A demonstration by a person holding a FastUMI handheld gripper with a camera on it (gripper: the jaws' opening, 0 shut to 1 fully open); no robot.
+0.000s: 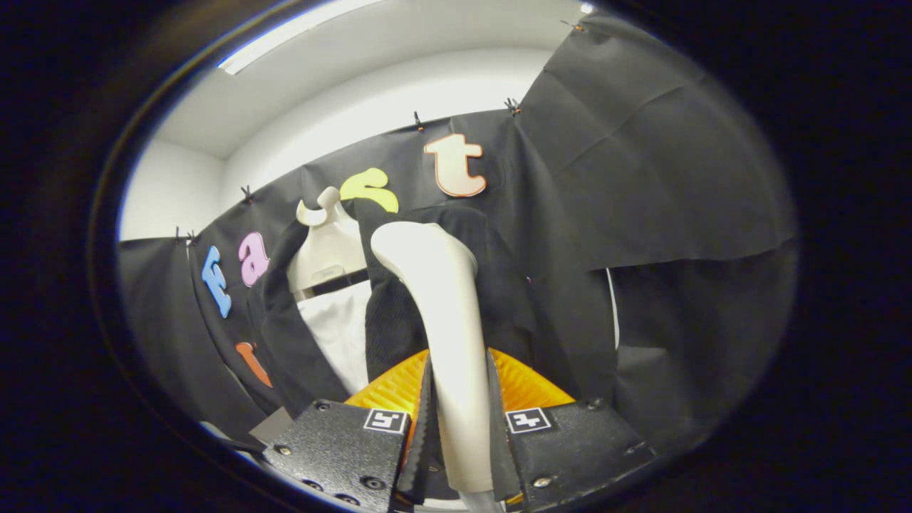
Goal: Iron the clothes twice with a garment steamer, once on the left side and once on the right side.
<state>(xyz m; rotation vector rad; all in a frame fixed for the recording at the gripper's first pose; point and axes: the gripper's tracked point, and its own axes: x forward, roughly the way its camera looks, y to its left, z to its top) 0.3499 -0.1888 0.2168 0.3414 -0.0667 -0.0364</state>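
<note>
The tool (459,427) grips the cream plastic handle of the garment steamer (445,328) between both fingers, its head raised against the black jacket (499,285) hanging just ahead. Which passes are done cannot be judged; steaming seems underway.

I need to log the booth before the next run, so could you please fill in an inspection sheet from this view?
Surface: nothing seen.
Job's things: garment steamer upright between the fingers, its head against the dark jacket; jacket hangs over a white shirt on a pale mannequin form.
Clutter: nothing seen.
Grippers: gripper, both fingers pressed on the steamer's handle.
Cables: nothing seen.
Surroundings: black cloth wall, white wall above, ceiling light.
</note>
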